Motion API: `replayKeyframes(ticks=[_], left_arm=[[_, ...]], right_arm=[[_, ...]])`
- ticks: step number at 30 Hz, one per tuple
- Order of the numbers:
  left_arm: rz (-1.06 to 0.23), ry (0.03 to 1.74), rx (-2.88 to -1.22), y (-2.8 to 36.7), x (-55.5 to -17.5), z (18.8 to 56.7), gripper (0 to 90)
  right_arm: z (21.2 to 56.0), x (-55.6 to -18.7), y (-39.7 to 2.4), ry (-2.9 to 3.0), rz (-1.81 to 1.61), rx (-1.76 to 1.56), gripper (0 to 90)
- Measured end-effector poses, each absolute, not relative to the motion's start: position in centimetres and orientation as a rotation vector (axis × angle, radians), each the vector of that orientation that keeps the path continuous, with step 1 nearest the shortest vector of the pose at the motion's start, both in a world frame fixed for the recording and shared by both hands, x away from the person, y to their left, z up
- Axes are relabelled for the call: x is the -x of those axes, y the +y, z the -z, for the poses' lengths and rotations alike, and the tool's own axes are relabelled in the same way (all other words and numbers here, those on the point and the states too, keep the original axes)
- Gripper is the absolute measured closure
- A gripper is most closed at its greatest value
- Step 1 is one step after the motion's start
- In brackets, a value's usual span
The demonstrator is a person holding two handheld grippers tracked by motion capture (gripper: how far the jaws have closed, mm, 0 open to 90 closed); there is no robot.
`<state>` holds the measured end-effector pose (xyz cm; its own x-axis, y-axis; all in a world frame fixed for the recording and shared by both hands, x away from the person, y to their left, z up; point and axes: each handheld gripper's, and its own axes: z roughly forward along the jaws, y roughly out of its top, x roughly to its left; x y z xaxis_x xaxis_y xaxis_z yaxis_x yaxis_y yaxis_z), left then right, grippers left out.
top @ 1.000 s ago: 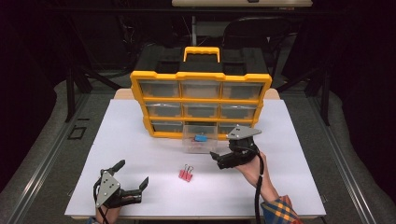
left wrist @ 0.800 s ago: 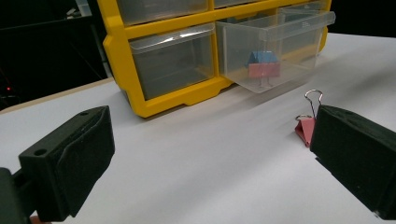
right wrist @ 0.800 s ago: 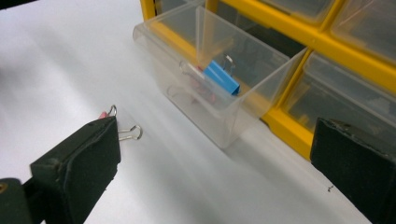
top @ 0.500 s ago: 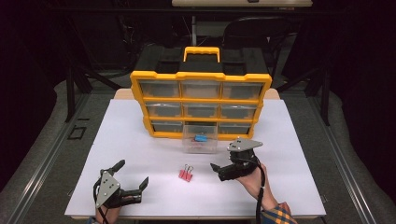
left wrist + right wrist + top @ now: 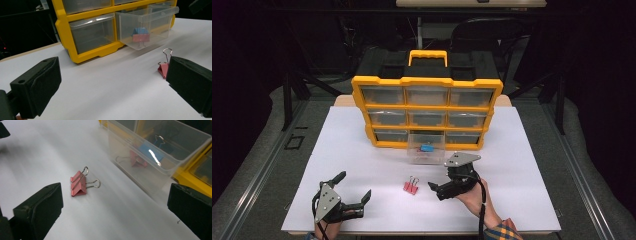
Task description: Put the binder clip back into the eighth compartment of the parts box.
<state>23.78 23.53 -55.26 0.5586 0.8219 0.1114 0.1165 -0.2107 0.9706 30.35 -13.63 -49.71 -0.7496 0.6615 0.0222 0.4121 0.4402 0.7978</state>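
1. High view: red binder clip (image 5: 411, 186) lies on white table (image 5: 362, 150), between left gripper (image 5: 354, 192) and right gripper (image 5: 434, 189); both spread.
2. Left gripper view: jaws wide apart; clip (image 5: 163, 68) beside the right jaw.
3. Right gripper view: jaws apart, clip (image 5: 78, 183) between them, near pulled-out drawer (image 5: 160, 157).

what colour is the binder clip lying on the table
Pink-red, with silver wire handles; the binder clip shows best in the right gripper view.

One yellow organizer (image 5: 427, 105) stands at the far side of the bench, holding nine clear drawers, one pulled out (image 5: 426, 151). Two clips lie inside it, one blue (image 5: 150, 151), one pink (image 5: 136, 160). One pink clip (image 5: 411, 187) lies near.
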Motion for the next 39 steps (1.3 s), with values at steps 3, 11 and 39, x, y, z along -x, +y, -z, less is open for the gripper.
replayKeyframes(ticks=[3,11,39], left_arm=[[-0.789,0.795,-1.679,23.5,-23.8,55.3,0.0],[-0.785,0.795,-1.682,23.4,-23.8,55.3,0.0],[-0.784,0.797,-1.686,23.5,-23.8,55.3,0.0]], right_arm=[[49.9,-30.3,-13.2,2.422,-1.204,-0.909,0.0],[50.4,-30.4,-11.9,2.475,-1.206,-0.881,0.0],[53.2,-32.1,-6.3,2.607,-1.119,-0.792,58.3]])
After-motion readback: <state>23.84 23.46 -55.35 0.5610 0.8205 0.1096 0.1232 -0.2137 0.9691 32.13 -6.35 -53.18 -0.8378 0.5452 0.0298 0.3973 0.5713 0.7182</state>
